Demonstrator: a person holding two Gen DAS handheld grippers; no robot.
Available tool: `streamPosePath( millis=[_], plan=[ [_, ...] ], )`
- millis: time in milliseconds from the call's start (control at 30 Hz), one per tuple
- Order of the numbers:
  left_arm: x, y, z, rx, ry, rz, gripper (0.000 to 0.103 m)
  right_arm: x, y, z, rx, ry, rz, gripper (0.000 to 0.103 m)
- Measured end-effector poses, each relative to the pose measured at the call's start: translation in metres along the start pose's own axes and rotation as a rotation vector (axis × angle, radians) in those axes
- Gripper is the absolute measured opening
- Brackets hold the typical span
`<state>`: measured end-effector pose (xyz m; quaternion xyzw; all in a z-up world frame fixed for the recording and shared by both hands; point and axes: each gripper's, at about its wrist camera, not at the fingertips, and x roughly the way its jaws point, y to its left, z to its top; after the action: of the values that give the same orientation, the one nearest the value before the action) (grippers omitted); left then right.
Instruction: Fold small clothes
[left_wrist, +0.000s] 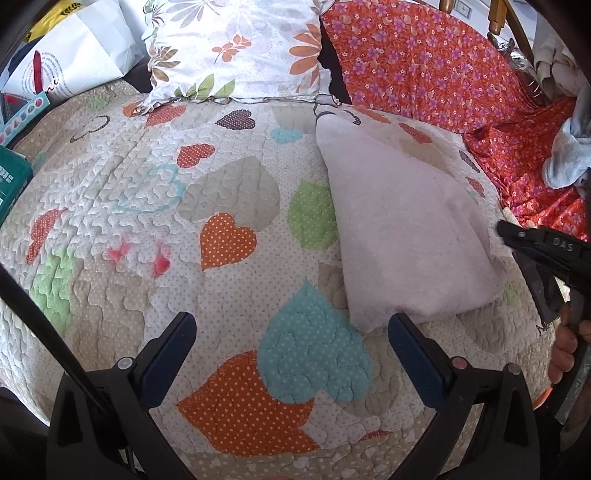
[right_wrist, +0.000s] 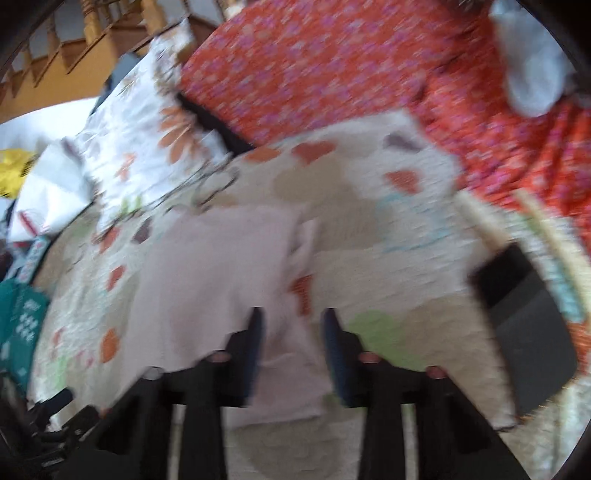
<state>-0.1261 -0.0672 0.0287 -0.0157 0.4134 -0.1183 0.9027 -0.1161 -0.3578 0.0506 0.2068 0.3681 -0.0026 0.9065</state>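
Heart-print quilt (left_wrist: 229, 236) spread below both tools. Left tool (left_wrist: 291, 332) gaping, empty, pale folded cloth (left_wrist: 402, 225) just ahead to its right. Right tool (right_wrist: 293, 325) narrowly apart over the cloth's edge, grip unclear through blur.

Motion blur is smearing the whole right wrist view, leaving it unclear whether the right hand-held gripper (right_wrist: 293, 325) is pinching the pale cloth (right_wrist: 221, 277).

Small pale pink fleecy cloth (left_wrist: 402, 225) is folded into a rough triangle, lying flat on the heart-patterned quilt (left_wrist: 207, 229), toward its orange-floral-fabric side.
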Motion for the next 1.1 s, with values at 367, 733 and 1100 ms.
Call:
streamPosePath(
  millis=[367, 733, 1100],
  plan=[
    [0.005, -0.006, 0.014, -0.027, 0.019, -0.025, 0.103, 0.030, -0.011, -0.001, 0.027, 0.088, -0.107, 0.004],
    [0.026, -0.006, 0.027, -0.056, 0.038, 0.008, 0.103, -0.007, -0.016, 0.040, 0.054, -0.022, -0.154, 0.002],
    [0.033, 0.007, 0.037, -0.081, 0.022, 0.057, 0.103, 0.105, -0.010, 0.078, 0.005, 0.130, -0.373, 0.006]
  ],
)
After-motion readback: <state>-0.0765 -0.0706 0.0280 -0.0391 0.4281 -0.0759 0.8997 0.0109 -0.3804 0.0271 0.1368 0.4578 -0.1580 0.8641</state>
